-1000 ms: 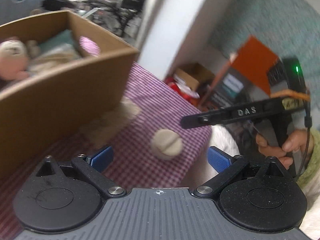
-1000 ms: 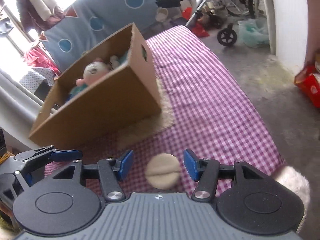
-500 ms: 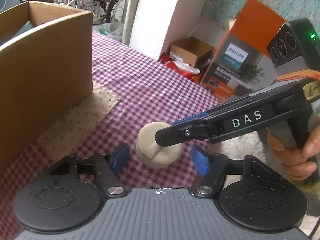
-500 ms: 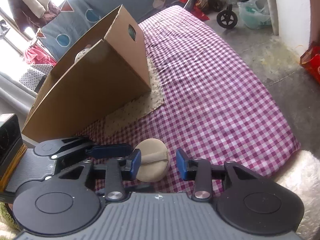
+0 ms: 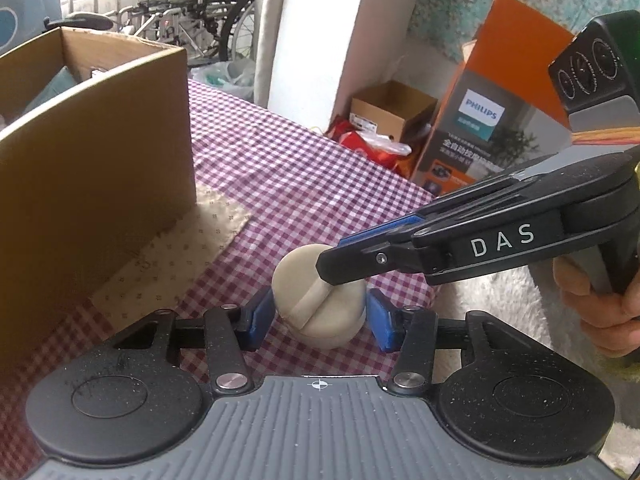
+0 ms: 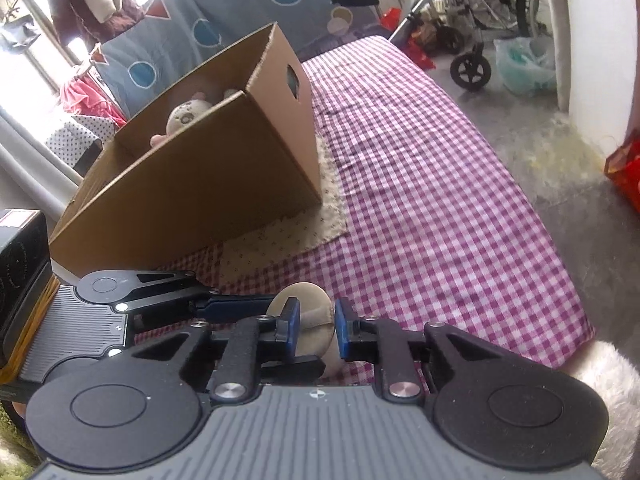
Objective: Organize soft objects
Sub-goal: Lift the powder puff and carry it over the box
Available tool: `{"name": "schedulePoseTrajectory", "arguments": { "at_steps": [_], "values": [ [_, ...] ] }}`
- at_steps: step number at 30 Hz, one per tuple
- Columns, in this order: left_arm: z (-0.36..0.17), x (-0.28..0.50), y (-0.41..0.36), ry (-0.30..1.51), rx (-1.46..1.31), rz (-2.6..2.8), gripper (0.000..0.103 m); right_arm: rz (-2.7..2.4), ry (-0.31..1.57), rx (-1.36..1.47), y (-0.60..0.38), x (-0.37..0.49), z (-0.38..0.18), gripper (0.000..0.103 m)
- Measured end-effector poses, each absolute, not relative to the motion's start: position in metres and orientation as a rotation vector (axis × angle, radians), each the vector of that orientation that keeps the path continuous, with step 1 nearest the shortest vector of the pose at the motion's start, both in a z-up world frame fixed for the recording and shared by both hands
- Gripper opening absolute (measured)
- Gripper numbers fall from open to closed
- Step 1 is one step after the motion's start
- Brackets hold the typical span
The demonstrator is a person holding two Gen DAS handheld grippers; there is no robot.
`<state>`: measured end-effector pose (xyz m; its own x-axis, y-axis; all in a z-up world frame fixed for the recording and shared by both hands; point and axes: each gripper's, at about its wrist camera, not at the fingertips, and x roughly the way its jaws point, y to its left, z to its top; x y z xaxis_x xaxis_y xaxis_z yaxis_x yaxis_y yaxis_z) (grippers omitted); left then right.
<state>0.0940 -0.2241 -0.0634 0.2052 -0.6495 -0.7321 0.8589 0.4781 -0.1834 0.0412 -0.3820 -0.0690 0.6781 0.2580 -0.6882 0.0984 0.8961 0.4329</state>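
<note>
Two claws meet at one round beige puff [image 5: 320,304], which sits on the purple checked cloth [image 5: 288,176] at the lower centre of both views. My right claw [image 6: 314,330] has its blue pads [image 6: 291,326] pressed narrow against the strap across the top of the puff, which is pinched between them. My left claw [image 5: 320,318] straddles the puff with its pads [image 5: 262,314] just beside the sides; whether they press or only flank it I cannot tell. In the left wrist view my right claw reaches in from the right edge, its tip lying over the top of the puff.

Up in the left part of both frames stands the cardboard box [image 6: 208,168] on a pale patterned mat [image 6: 304,228], with a plush toy [image 6: 186,116] showing inside it. A fluffy white rug [image 5: 500,304] lies at the lower right, beside the cloth's edge.
</note>
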Motion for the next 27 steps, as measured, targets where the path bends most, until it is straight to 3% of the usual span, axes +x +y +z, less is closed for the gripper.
{"name": "schedulePoseTrajectory", "arguments": {
  "at_steps": [14,27],
  "values": [
    [-0.004,0.096,-0.174,0.723,0.192,-0.943,0.049,0.214,0.734,0.433,-0.347,0.054,-0.012,0.021],
    [0.067,0.158,-0.107,0.627,0.124,-0.798,0.048,0.467,0.685,0.367,-0.295,0.151,0.067,0.021]
  ]
}}
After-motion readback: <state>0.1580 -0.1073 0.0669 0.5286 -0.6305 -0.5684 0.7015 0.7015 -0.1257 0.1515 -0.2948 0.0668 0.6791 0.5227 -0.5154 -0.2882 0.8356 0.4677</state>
